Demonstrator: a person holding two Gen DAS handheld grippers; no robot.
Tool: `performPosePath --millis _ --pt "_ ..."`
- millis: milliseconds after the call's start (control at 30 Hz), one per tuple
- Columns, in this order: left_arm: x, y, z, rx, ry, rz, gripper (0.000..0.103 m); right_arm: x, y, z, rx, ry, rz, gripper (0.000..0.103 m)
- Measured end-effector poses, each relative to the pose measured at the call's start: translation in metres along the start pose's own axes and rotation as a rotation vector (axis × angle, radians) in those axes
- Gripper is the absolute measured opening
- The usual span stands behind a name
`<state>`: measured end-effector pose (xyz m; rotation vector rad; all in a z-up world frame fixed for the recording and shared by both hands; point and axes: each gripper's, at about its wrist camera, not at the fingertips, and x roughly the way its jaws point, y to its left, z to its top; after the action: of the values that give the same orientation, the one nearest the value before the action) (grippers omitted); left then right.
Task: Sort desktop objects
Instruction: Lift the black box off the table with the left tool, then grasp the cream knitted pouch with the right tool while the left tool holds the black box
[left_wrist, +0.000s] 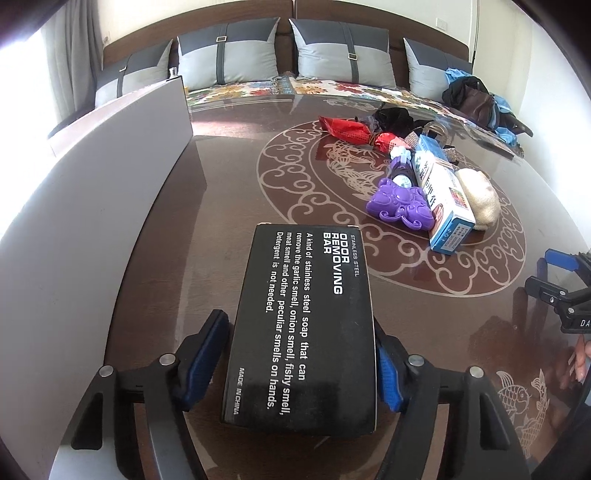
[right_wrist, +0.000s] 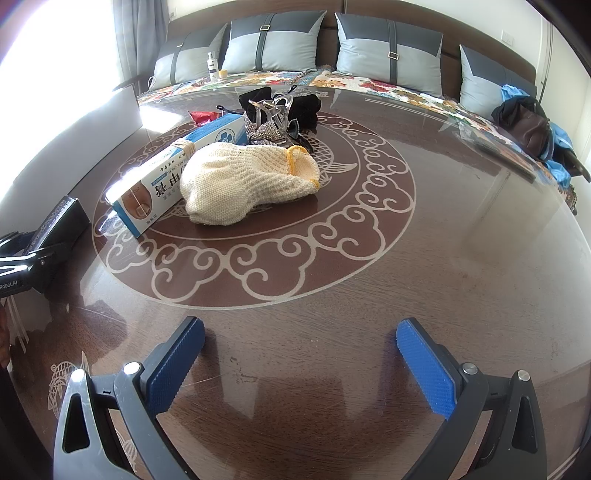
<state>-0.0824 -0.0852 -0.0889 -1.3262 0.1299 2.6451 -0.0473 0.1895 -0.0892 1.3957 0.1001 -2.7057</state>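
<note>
Left wrist view: the left gripper (left_wrist: 301, 363) points steeply down at the round brown table (left_wrist: 229, 206). Between its jaws lies a black box (left_wrist: 301, 325) printed in white "ODOR REMOVING BAR", its long side running away from the camera. The right blue pad (left_wrist: 388, 376) lies against the box's side; the left blue pad (left_wrist: 201, 354) sits just beside the other side, and whether it presses cannot be told. The box is at the near part of the table, just outside the pale cloud-pattern ring. Farther right, inside the ring, stands a cluster: a purple plastic toy (left_wrist: 400, 203), a blue-and-white carton (left_wrist: 443, 199), a cream knitted cloth (left_wrist: 478, 197) and a red wrapper (left_wrist: 351, 129). A grey panel (left_wrist: 110, 166) stands along the left. The right gripper (left_wrist: 557, 291) shows at the right edge.

Right wrist view: the right gripper (right_wrist: 301, 363) tilts down over bare table (right_wrist: 406, 258), its blue-padded jaws wide apart with nothing between them. Ahead, the cream knitted cloth (right_wrist: 243, 181) leans against the blue-and-white carton (right_wrist: 173, 173); behind them are a rhinestone high-heeled shoe (right_wrist: 269, 122) and black fabric (right_wrist: 306, 105). The black box (right_wrist: 61, 225) appears at the left edge in the left gripper (right_wrist: 22, 266).
</note>
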Motion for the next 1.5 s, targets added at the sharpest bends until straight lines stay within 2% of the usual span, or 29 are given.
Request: performPosePath --millis 67,100,200,267,367,433,467,500,533,600,733,800,833,900,1000,1100,1167,1200,1233,1433,1467,1500 --pt "0.0 0.001 0.0 0.0 -0.003 0.0 0.07 -0.001 -0.001 0.001 0.016 0.002 -0.001 0.103" --pt "0.0 0.001 0.0 -0.001 -0.005 -0.001 0.07 -0.001 -0.004 0.004 0.066 0.013 0.006 0.103" --pt "0.0 0.001 0.0 -0.003 -0.01 0.002 0.07 -0.003 -0.013 0.029 0.267 -0.008 0.166 0.103" --pt "0.0 0.0 0.0 -0.003 -0.01 0.002 0.07 0.005 -0.009 0.053 0.333 -0.013 0.164 0.103" --pt "0.0 0.0 0.0 -0.003 -0.011 0.002 0.07 0.03 0.01 0.087 0.312 0.025 0.145 0.103" --pt "0.0 0.0 0.0 -0.003 -0.011 0.002 0.07 0.045 0.025 0.097 0.263 0.058 0.162 0.1" --pt "0.0 0.0 0.0 -0.003 -0.011 0.002 0.07 0.05 0.031 0.098 0.232 0.072 0.156 0.092" --pt "0.0 0.0 0.0 -0.004 -0.012 0.002 0.07 0.047 0.036 0.098 0.181 0.057 0.131 0.069" --pt "0.0 0.0 0.0 -0.003 -0.012 0.002 0.07 0.044 0.041 0.097 0.141 0.057 0.145 0.061" --pt "0.0 0.0 0.0 -0.004 -0.012 0.001 0.07 0.037 0.039 0.09 0.111 0.067 0.176 0.055" --pt "-0.001 0.0 0.0 -0.004 -0.012 -0.002 0.07 0.013 0.031 0.055 0.024 0.098 0.241 0.054" --pt "-0.001 0.0 0.0 -0.004 -0.012 -0.002 0.07 0.0 0.026 0.036 -0.055 0.122 0.288 0.055" --pt "-0.001 -0.001 0.0 -0.004 -0.012 -0.002 0.07 -0.007 0.023 0.028 -0.101 0.126 0.283 0.055" --pt "-0.001 0.0 0.0 -0.004 -0.012 -0.001 0.07 -0.017 0.013 0.017 -0.162 0.13 0.262 0.066" --pt "-0.001 -0.001 -0.001 -0.002 -0.011 0.001 0.07 -0.033 -0.02 0.013 -0.071 0.098 0.246 0.087" --pt "-0.001 -0.001 -0.001 -0.003 -0.011 -0.001 0.07 -0.046 -0.057 0.01 0.135 0.047 0.283 0.093" --pt "-0.002 -0.002 0.0 0.0 -0.014 -0.008 0.064 -0.045 -0.061 0.008 0.202 0.064 0.292 0.093" --pt "-0.003 -0.003 -0.001 0.008 -0.016 -0.007 0.058 -0.043 -0.055 0.009 0.21 0.079 0.281 0.093" --pt "-0.003 -0.004 -0.001 0.011 -0.013 -0.006 0.058 -0.04 -0.049 0.01 0.209 0.088 0.272 0.093" --pt "-0.017 0.002 -0.009 -0.045 -0.02 -0.053 0.058 -0.018 0.016 0.016 0.069 0.083 0.18 0.093" --pt "-0.023 0.002 -0.01 -0.05 -0.031 -0.054 0.058 -0.013 0.026 0.016 0.028 0.09 0.137 0.089" --pt "-0.029 0.003 -0.011 -0.054 -0.045 -0.059 0.058 -0.011 0.032 0.015 -0.005 0.093 0.095 0.064"
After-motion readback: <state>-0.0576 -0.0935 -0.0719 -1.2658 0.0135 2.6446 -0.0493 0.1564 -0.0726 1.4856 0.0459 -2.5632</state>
